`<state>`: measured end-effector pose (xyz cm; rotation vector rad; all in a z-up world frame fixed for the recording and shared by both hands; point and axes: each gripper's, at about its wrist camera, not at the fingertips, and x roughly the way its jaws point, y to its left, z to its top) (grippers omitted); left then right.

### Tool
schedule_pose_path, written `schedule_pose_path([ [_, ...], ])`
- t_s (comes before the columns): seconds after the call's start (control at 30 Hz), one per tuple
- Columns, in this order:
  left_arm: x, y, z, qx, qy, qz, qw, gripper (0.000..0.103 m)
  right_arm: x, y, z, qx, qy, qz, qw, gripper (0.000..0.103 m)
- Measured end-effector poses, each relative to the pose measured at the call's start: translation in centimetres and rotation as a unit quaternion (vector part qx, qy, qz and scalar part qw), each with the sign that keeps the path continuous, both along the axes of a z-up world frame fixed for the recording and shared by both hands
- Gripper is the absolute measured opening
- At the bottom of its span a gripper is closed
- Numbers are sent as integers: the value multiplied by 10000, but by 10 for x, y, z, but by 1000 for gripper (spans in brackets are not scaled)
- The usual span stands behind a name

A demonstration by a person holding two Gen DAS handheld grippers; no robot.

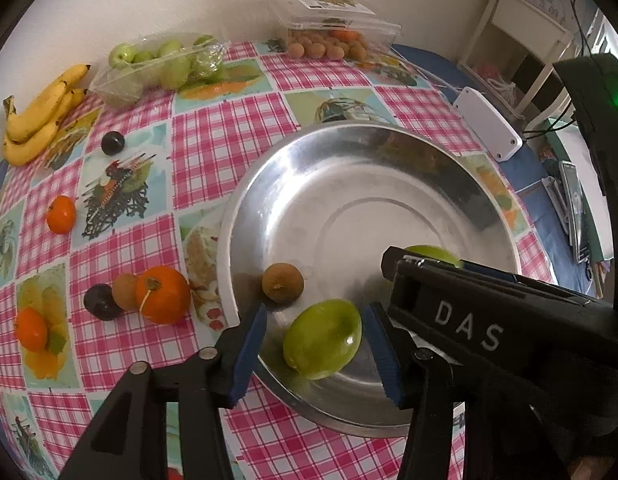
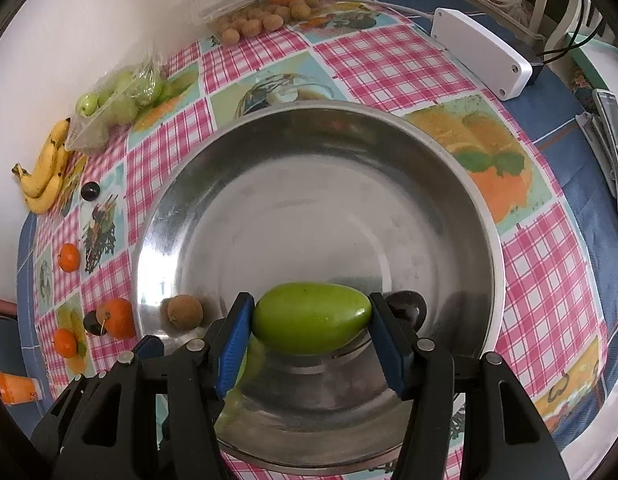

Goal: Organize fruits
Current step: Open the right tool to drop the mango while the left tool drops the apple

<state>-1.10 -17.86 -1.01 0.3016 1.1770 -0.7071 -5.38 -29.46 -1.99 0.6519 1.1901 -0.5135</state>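
Note:
A steel bowl [image 1: 389, 168] [image 2: 317, 132] sits on the checked tablecloth. My left gripper [image 1: 315, 340] is open around a green fruit [image 1: 323, 338] lying inside the bowl's near rim; its pads stand apart from it. A brown round fruit [image 1: 283, 282] [image 2: 185, 312] lies in the bowl nearby. My right gripper [image 2: 311, 322] is shut on a second green fruit [image 2: 311, 318] and holds it over the bowl; it reaches across the left wrist view [image 1: 393, 276]. A dark plum [image 2: 407, 304] lies behind the right finger.
Left of the bowl lie an orange [image 1: 163, 294], a plum [image 1: 103, 302], a brown fruit [image 1: 125, 290], a small orange [image 1: 61, 214] and another plum [image 1: 113, 142]. Bananas [image 1: 37, 116], a green-fruit tray [image 1: 157, 64] and a clear box [image 1: 329, 32] line the wall. A white box [image 2: 481, 52] is right.

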Motion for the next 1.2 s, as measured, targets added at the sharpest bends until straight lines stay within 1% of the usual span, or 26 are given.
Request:
schedule_pose_path([
  [0.1,2,1,1,-4,-2,30,10000,56,-1,-1,4,36,-153,-55,9999,61],
  [0.37,8,10,10,-106,-12,176,9998,56,-3,-1,16,-64,-323,-122,9994,61],
  [0.5,16,18,15,-183,-19,359,9992,56,-5,-2,21,-95,-408,-156,9990,61],
  [0.67,31,33,20,-120,-115,758,9970,56,-7,-4,19,-92,-371,-183,9991,61],
  [0.77,44,48,19,-4,-91,1154,9933,60,-8,-2,18,-94,-302,-137,9994,61],
  [0.9,58,69,12,227,34,1594,9869,60,-2,5,15,-115,-232,-30,9997,61],
  [1.0,66,81,8,275,141,1874,9818,60,1,10,14,-149,-185,108,9997,61],
  [1.1,70,89,7,261,178,2054,9782,63,5,15,12,-168,-146,222,9995,62],
  [1.2,70,93,8,253,190,2116,9768,63,7,18,11,-192,-117,291,9993,62],
])
